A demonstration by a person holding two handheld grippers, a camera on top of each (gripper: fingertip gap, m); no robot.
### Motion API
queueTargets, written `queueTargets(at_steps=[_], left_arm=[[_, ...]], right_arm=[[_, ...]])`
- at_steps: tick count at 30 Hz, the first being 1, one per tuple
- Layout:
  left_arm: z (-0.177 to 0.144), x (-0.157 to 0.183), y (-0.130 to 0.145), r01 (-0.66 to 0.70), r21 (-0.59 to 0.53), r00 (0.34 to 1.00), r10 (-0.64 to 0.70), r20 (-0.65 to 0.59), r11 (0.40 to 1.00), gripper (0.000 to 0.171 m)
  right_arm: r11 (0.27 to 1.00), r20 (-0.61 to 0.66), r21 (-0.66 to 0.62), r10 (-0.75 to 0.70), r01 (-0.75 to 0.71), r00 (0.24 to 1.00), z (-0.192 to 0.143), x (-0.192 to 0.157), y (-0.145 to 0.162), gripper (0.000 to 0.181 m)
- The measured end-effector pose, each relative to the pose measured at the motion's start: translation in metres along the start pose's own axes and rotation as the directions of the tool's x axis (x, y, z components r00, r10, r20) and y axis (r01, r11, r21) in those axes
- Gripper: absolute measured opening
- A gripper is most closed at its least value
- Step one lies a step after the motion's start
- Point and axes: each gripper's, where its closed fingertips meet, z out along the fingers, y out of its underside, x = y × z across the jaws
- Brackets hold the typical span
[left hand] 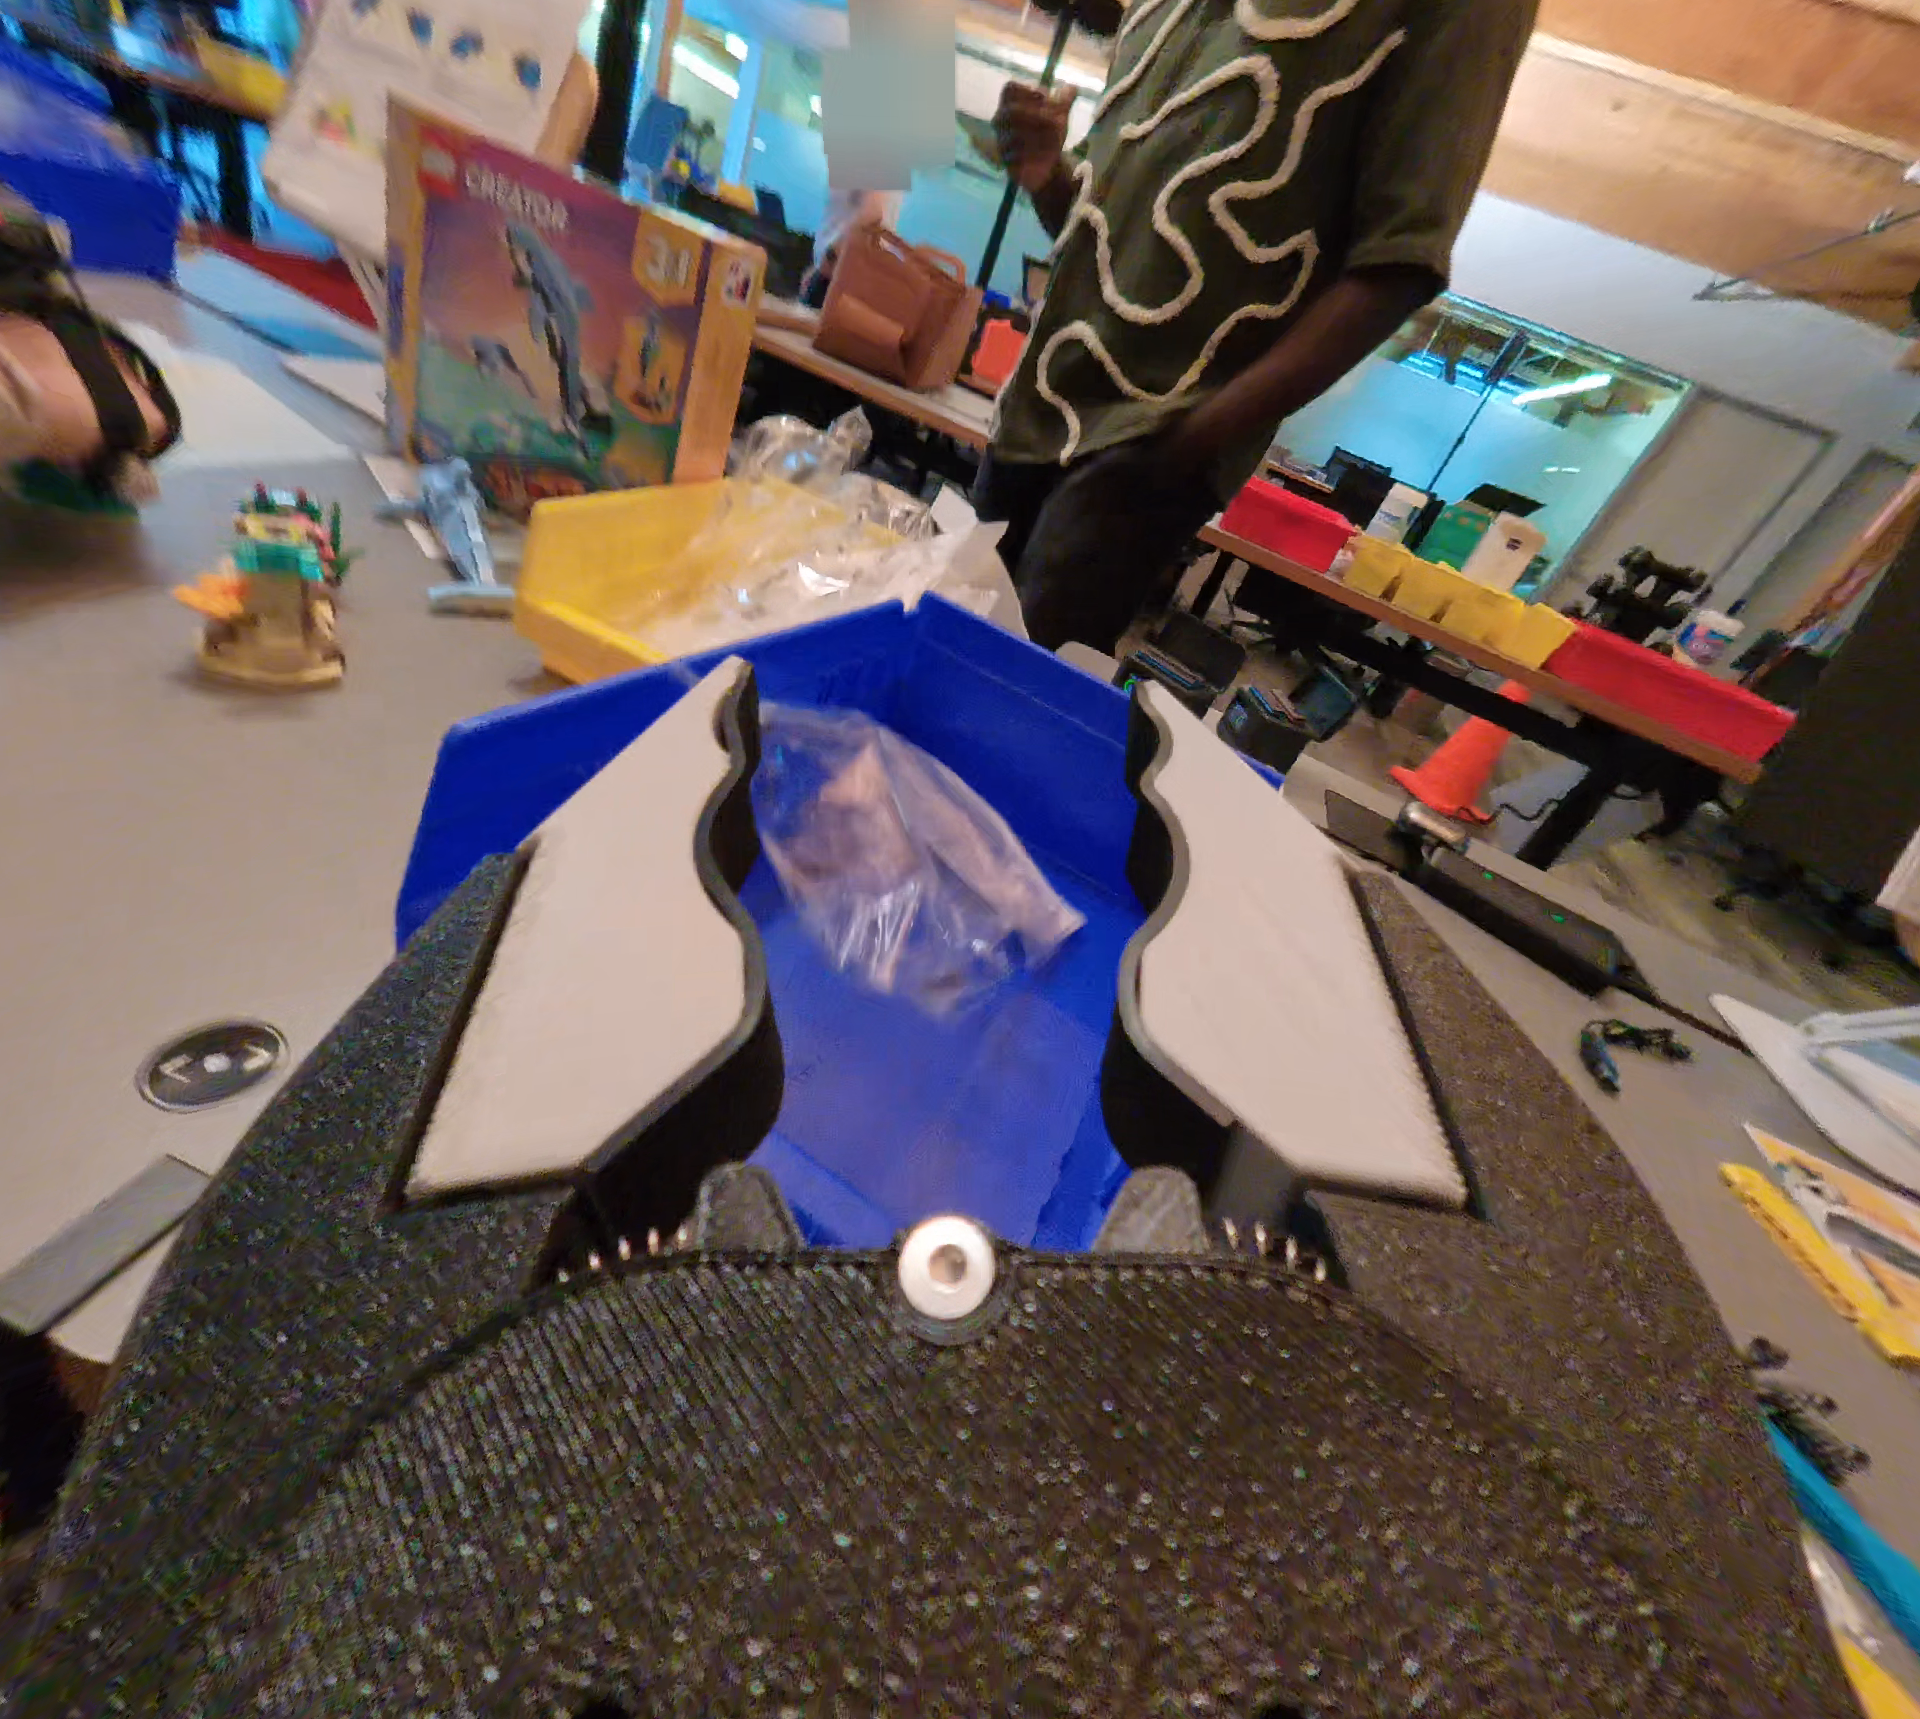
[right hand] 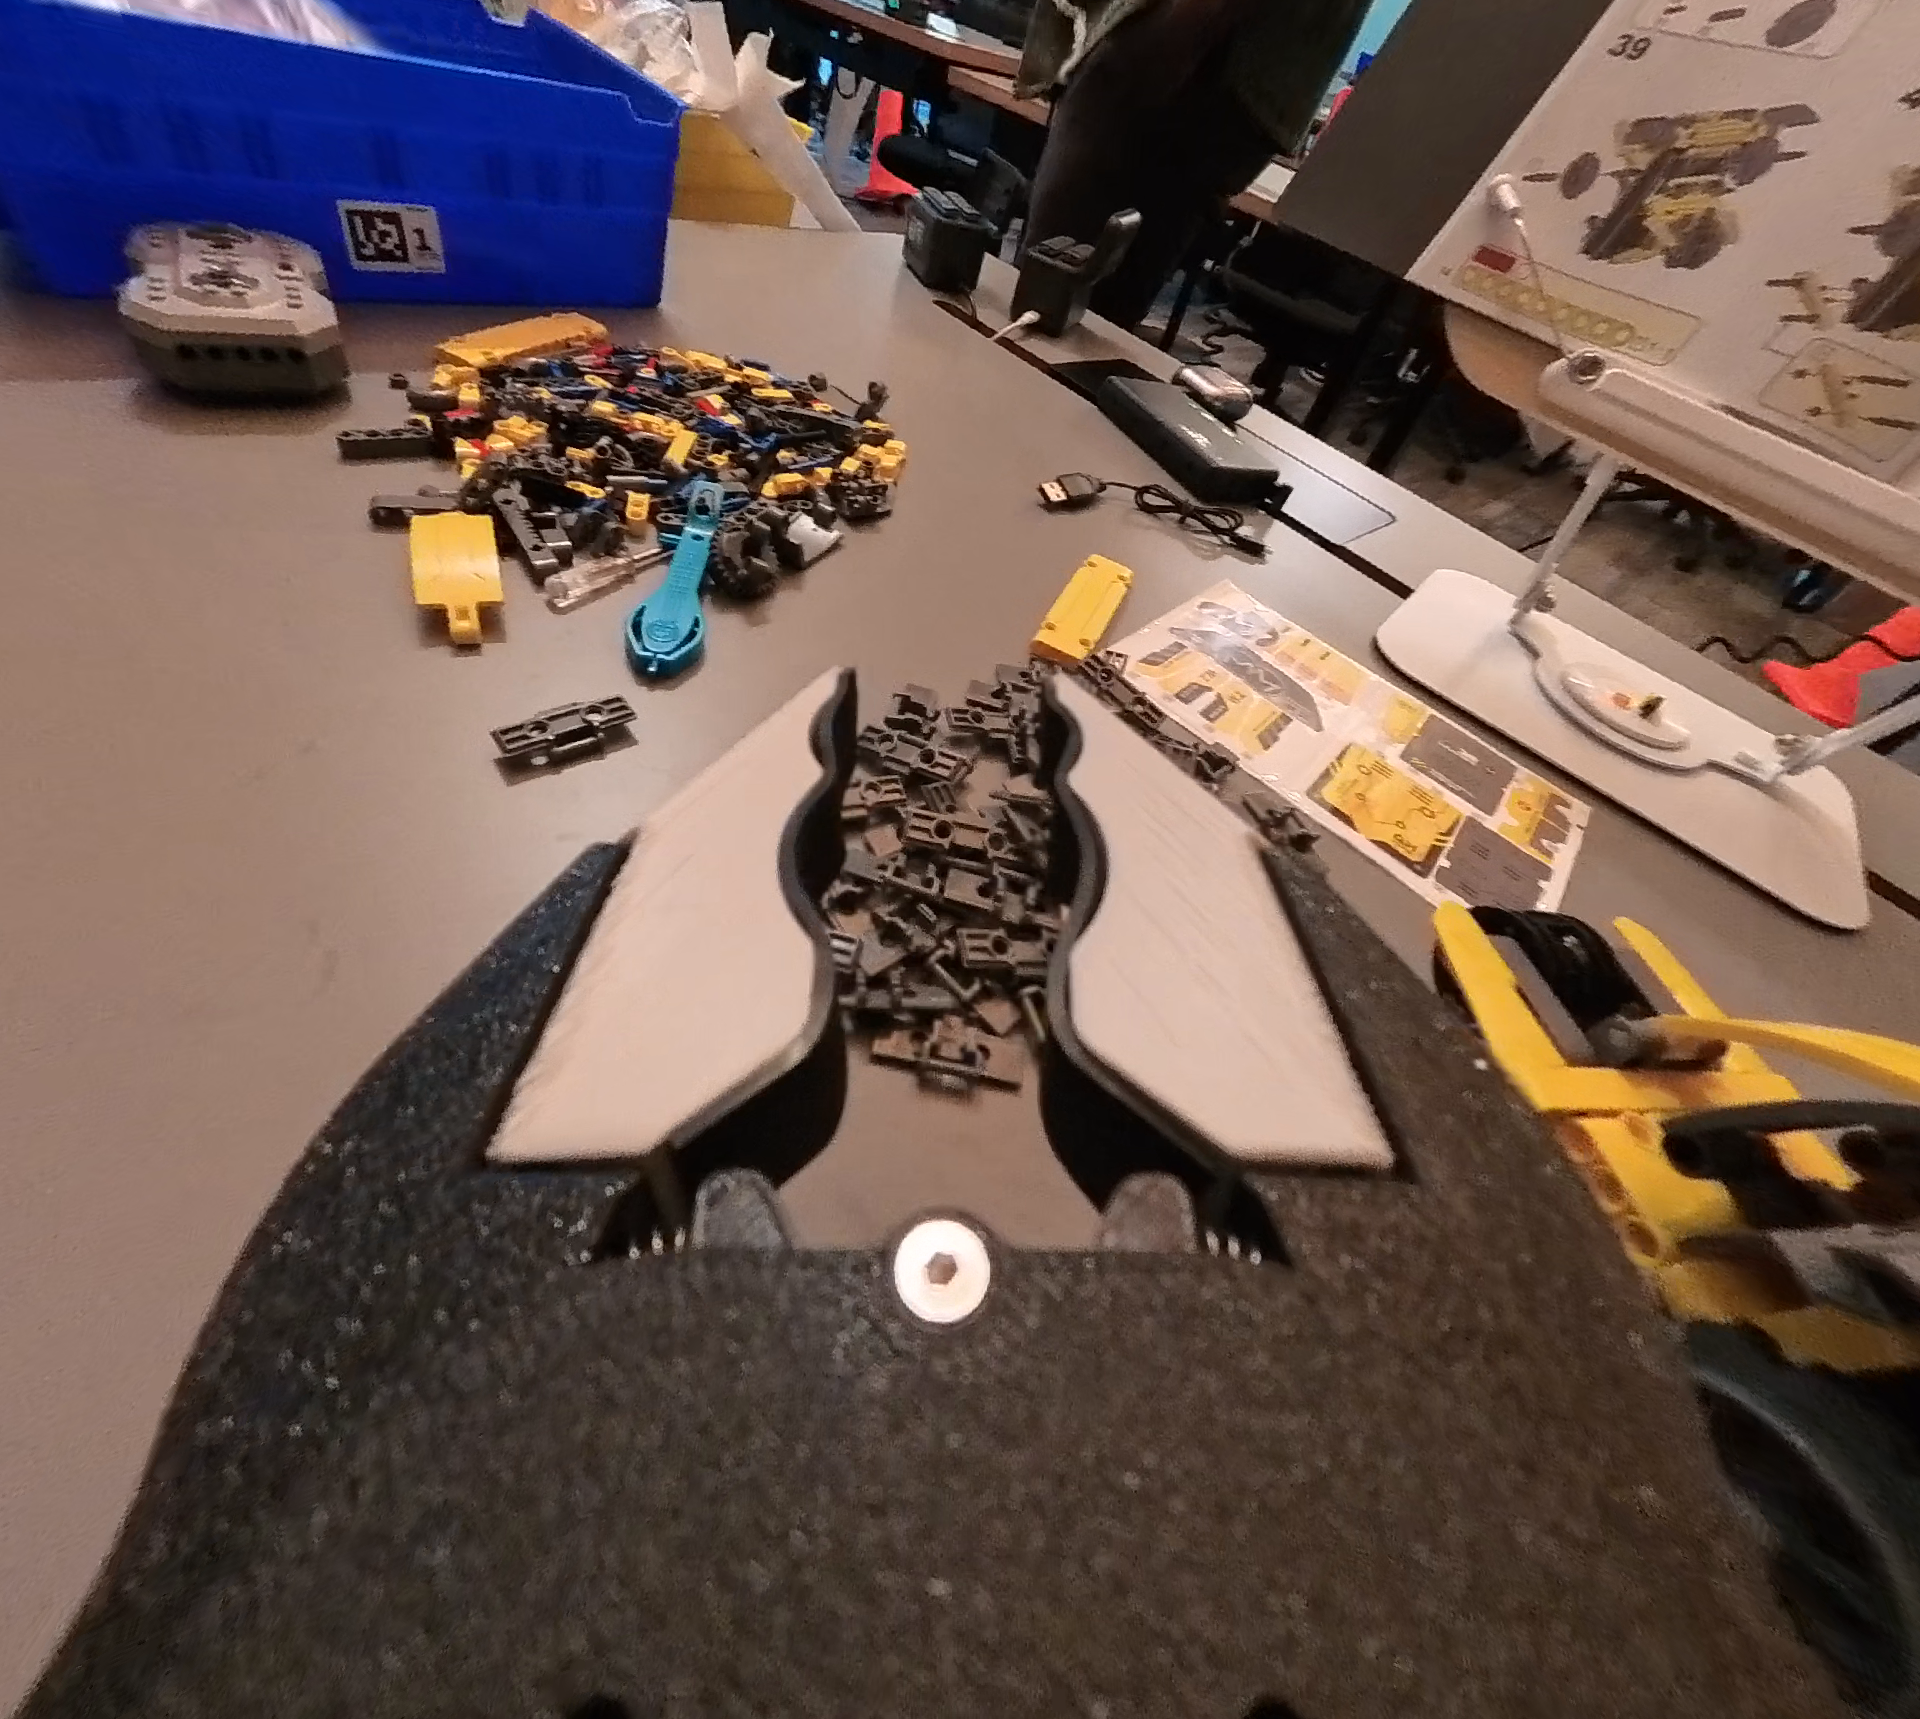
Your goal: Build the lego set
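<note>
My left gripper [left hand: 940, 713] is open and empty above a blue bin [left hand: 997, 682]. A clear plastic bag of small parts [left hand: 904, 848] lies in the bin between and beyond the fingers. My right gripper [right hand: 948, 698] is open and empty, low over a heap of small black track links [right hand: 940, 869] on the grey table [right hand: 208, 838]. The links lie between the fingers. A lone black link [right hand: 566, 734] lies to the left. A half-built yellow and black vehicle [right hand: 1662, 1139] stands close at the right.
A mixed pile of yellow and black bricks [right hand: 634, 464], a teal brick separator [right hand: 675, 599], a grey battery box [right hand: 229, 308], a sticker sheet [right hand: 1351, 734] and an instruction stand [right hand: 1683, 215] are on the table. A yellow bin [left hand: 623, 568], a toy box [left hand: 561, 339] and a person [left hand: 1247, 215] are beyond.
</note>
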Motion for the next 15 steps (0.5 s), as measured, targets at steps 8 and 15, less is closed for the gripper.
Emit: queueTargets(at_steps=[8,15], left_arm=[[-0.048,0.165,0.006,-0.183,0.056,0.875,0.189,-0.447,0.982,0.065],[-0.134,0.345,0.181,-0.511,-0.192,0.437,0.06,-0.898,0.838,0.015]], right_arm=[[0.995,-0.007,0.068,0.068,-0.068,0.998,-0.01,0.008,-0.01,0.034],[0.965,-0.086,0.229,0.153,-0.13,0.984,-0.077,0.018,-0.009,0.008]])
